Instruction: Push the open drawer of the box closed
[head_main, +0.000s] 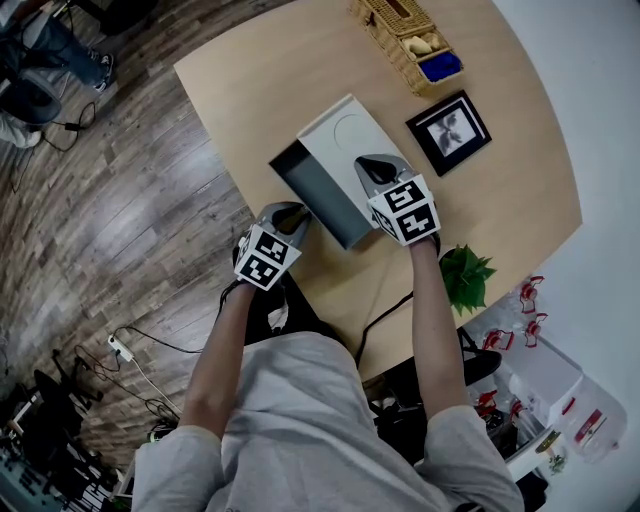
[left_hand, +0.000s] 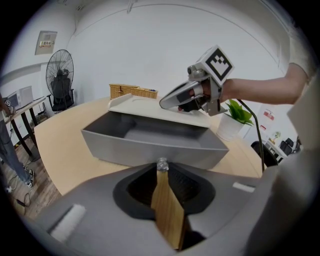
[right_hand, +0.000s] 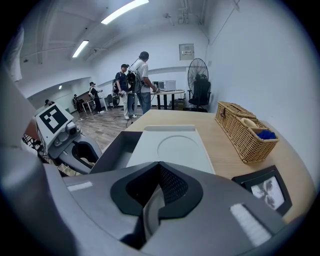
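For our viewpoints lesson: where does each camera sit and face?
Head view: on the person's head, steeply down at box, open drawer; arms, left gripper, right gripper show.
Left gripper view: on left gripper, facing the drawer's front; right gripper shows.
Right gripper view: on right gripper, over the box, facing the room; left gripper shows.
Gripper views share the drawer.

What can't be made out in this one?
Whether the left gripper touches the drawer: too small in the head view; in the left gripper view its tips merely overlap the front wall.
Whether the right gripper rests on the box: steep head view; its own body hides the box's near end in the right gripper view.
The basket's far end: cut off by the head view's top edge.
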